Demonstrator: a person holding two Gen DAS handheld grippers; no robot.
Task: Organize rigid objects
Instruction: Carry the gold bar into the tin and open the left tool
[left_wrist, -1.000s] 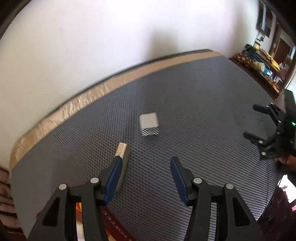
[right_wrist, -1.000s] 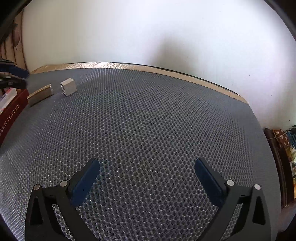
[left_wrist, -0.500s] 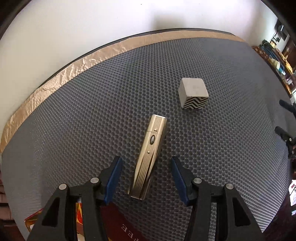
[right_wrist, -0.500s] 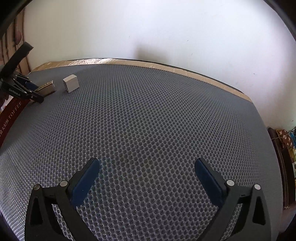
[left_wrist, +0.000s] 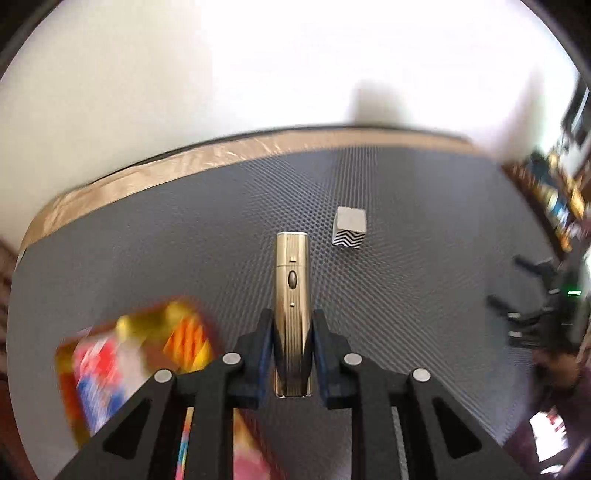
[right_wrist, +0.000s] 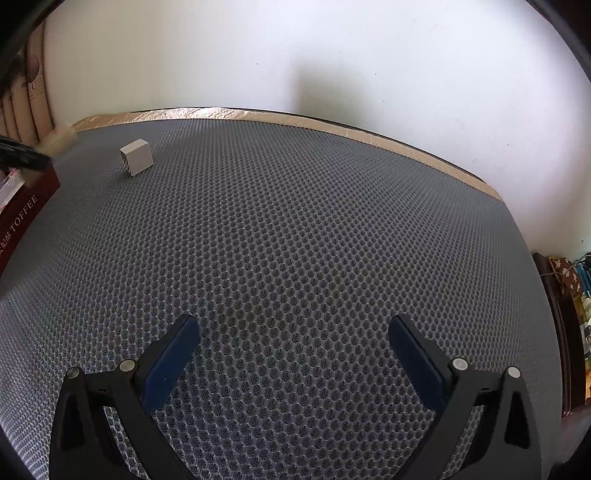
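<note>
A slim gold device with a dark oval button sticks forward from my left gripper, whose jaws are closing on it, blue pads pressing its two sides. It shows as a pale blur at the far left of the right wrist view. A small grey cube with a black zigzag face stands on the grey honeycomb mat just beyond and right of the device's tip; the same cube is far from my right gripper. That gripper hovers open over bare mat, nothing between its fingers.
A colourful toffee box lies below and left of the left gripper; its maroon side shows at the mat's left edge. Gold tape lines the mat's far edge under a white wall. Cluttered shelves stand to the right.
The left gripper's jaws went from open around the gold device to shut on it. The view swung, so the toffee box now shows at lower left. The right gripper stayed put.
</note>
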